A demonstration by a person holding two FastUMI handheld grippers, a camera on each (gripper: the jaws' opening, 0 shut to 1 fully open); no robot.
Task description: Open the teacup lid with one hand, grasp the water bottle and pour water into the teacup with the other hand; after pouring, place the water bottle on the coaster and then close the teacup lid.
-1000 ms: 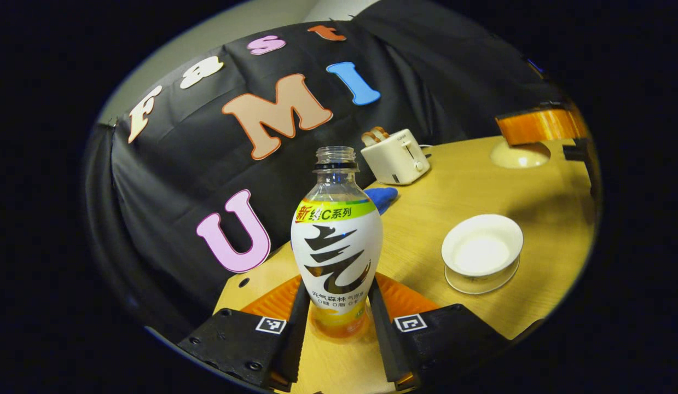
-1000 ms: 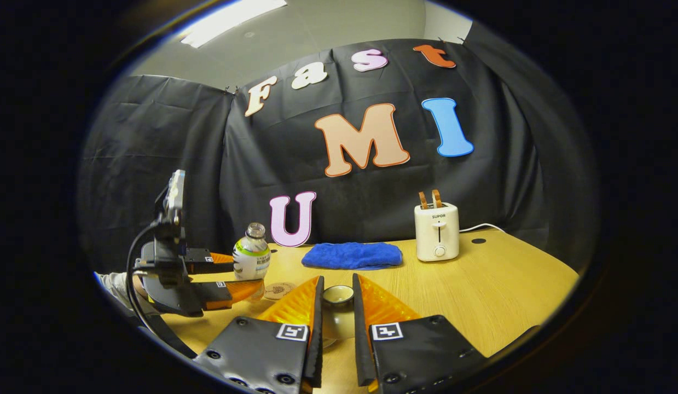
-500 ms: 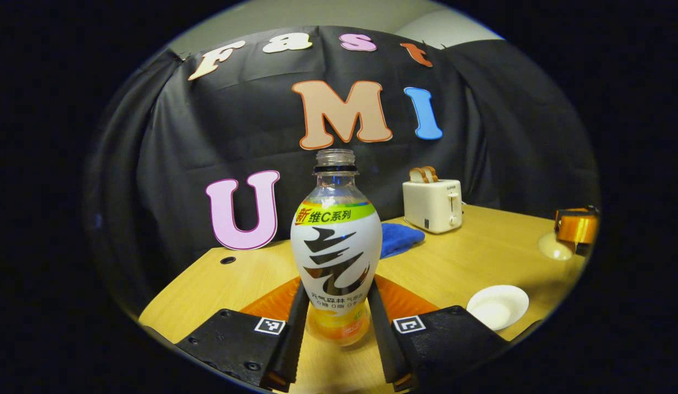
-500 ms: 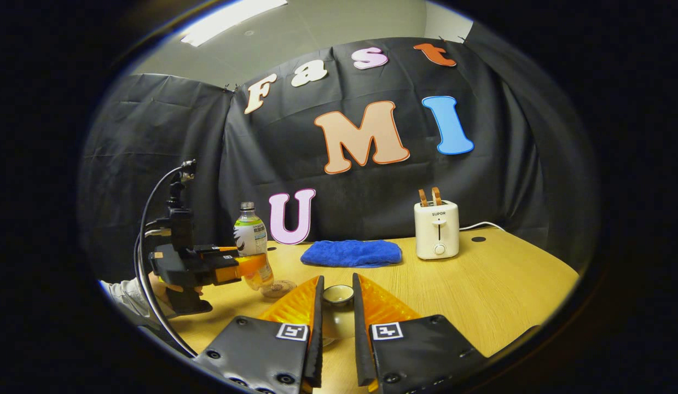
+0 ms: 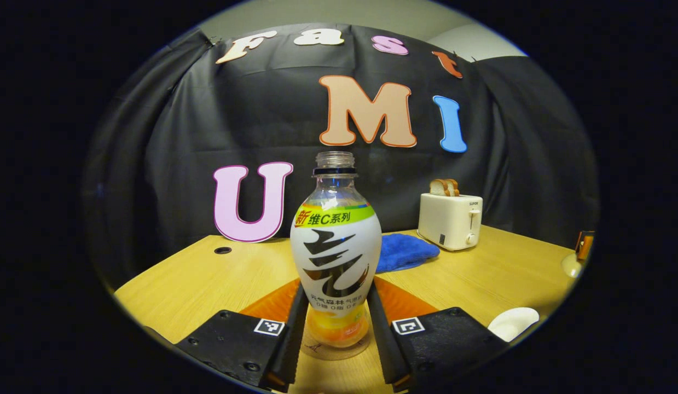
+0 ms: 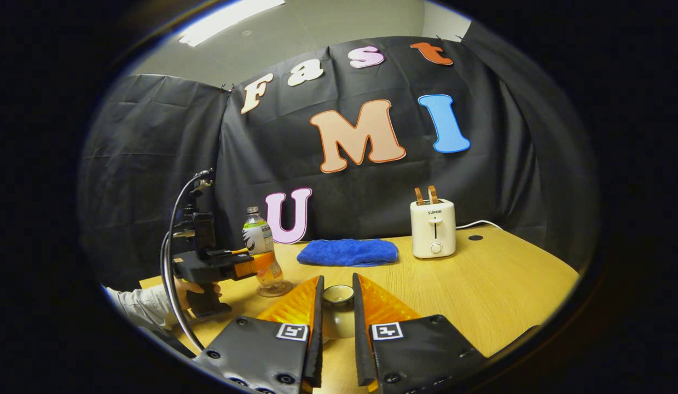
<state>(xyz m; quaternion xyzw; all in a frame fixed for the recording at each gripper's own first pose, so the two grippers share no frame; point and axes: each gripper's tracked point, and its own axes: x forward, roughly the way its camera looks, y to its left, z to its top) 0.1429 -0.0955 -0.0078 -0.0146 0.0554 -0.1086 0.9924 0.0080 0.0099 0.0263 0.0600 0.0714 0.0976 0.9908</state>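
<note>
Swung the water bottle (image 5: pixel 336 249) back upright, now sitting on the coaster (image 5: pixel 335 350) at far left. My left gripper (image 5: pixel 334 328) squeezes its slick, lightweight lower body; my right gripper (image 6: pixel 336 323) pinches the fragile teacup lid (image 6: pixel 337 295) by its knob.

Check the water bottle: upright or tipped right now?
Upright. The water bottle stands vertical between the left hand-held gripper's fingers, neck up, with its base at the coaster; whether it rests there, cannot tell.
</note>
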